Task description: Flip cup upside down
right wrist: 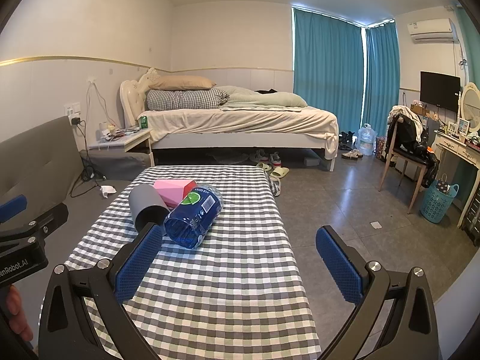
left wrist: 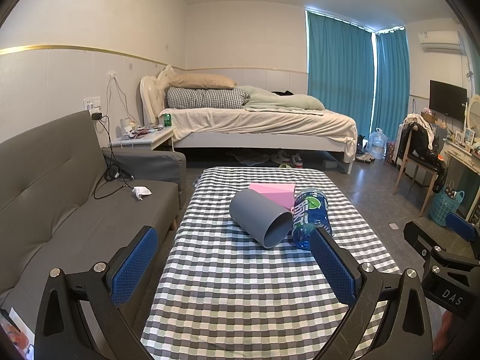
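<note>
A grey cup (left wrist: 260,219) lies on its side on the checked table (left wrist: 240,285), its mouth turned toward me and to the right. It also shows in the right wrist view (right wrist: 147,207), partly behind my left finger there. My left gripper (left wrist: 234,249) is open and empty, a little short of the cup. My right gripper (right wrist: 240,249) is open and empty, to the right of the cup, and shows at the right edge of the left wrist view (left wrist: 462,234).
A blue bottle (left wrist: 312,219) lies on its side touching the cup's right; it also shows in the right wrist view (right wrist: 195,216). A pink box (left wrist: 276,193) lies behind both. A grey sofa (left wrist: 60,198) stands left of the table, tiled floor (right wrist: 345,204) to the right.
</note>
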